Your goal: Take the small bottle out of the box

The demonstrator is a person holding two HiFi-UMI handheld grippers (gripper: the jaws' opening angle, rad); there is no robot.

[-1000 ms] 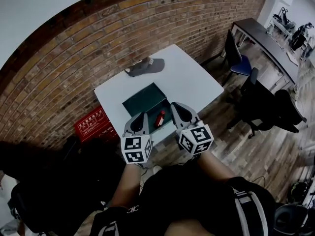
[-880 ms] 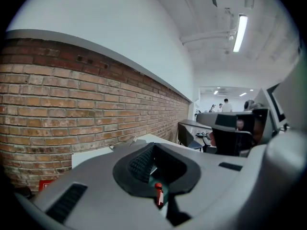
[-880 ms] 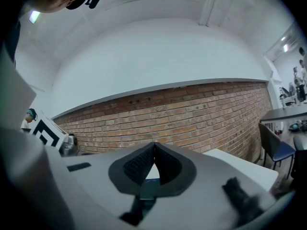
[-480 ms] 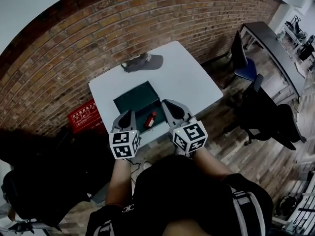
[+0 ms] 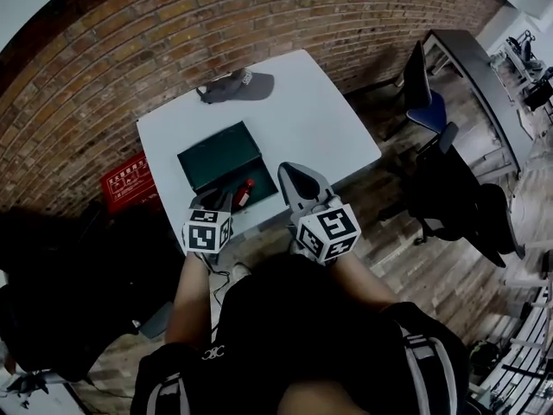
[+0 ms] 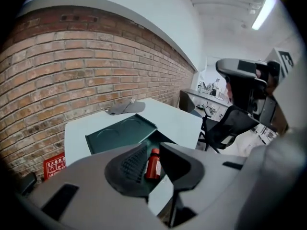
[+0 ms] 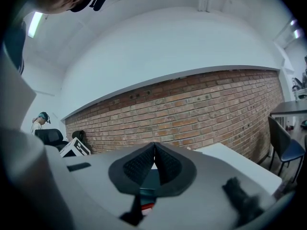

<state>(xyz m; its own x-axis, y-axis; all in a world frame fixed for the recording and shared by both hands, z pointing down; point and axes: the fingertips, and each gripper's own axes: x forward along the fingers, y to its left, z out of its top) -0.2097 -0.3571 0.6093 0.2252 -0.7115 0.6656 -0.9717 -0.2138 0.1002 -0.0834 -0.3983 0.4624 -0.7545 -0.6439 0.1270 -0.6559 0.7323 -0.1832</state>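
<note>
A small red bottle (image 5: 244,194) (image 6: 153,165) lies in the tray of a dark green box (image 5: 259,182) on the white table (image 5: 320,128), near the front edge. The box's lid (image 5: 219,155) (image 6: 119,133) lies folded back flat. My left gripper (image 5: 221,201) (image 6: 153,147) hovers just in front of the box with its jaws opening. The bottle shows through the narrow gap, beyond the tips, and the pads press on nothing. My right gripper (image 5: 289,175) (image 7: 154,146) hangs to the right of the bottle, shut and empty.
A grey cap (image 5: 237,86) (image 6: 124,108) lies at the table's far edge by the brick wall. A red crate (image 5: 126,181) stands on the floor at the left. A blue chair (image 5: 428,102), a black chair (image 5: 458,193) and a dark desk (image 5: 471,67) stand to the right.
The head view has swung, so the table now sits higher and further left. Both grippers have drawn back toward the table's front edge. The bottle still lies in the box.
</note>
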